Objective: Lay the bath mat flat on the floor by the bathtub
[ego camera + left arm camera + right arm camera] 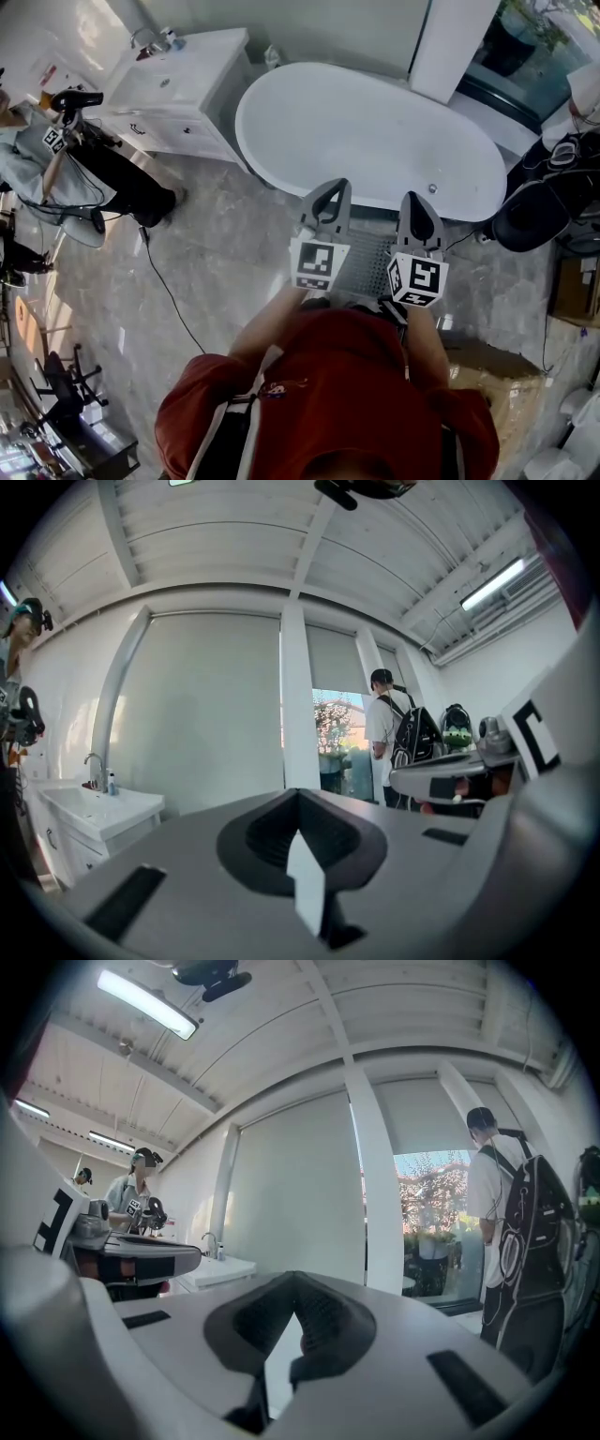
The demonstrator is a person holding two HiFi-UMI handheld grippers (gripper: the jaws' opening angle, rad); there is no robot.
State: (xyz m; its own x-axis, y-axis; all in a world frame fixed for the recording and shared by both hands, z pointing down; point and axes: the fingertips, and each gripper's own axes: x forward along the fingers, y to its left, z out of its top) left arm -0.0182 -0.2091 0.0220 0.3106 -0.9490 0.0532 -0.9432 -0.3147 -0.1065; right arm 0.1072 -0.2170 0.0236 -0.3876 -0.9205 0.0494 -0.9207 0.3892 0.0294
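A grey grid-textured bath mat [368,265] lies on the marble floor beside the white oval bathtub [366,131], partly hidden under my grippers and arms. Both grippers are held level, side by side above the mat, pointing toward the tub. In the head view the left gripper [328,190] is shut. Nothing sits between its jaws, which meet in the left gripper view [298,797]. The right gripper [419,202] is shut and empty too, with its jaws together in the right gripper view [295,1281].
A white vanity with a sink [173,89] stands left of the tub. A person [56,150] sits at far left, and a cable [169,291] runs across the floor. Black bags [539,202] and a cardboard box [478,366] are at right. Another person with a backpack [511,1232] stands by the glass door.
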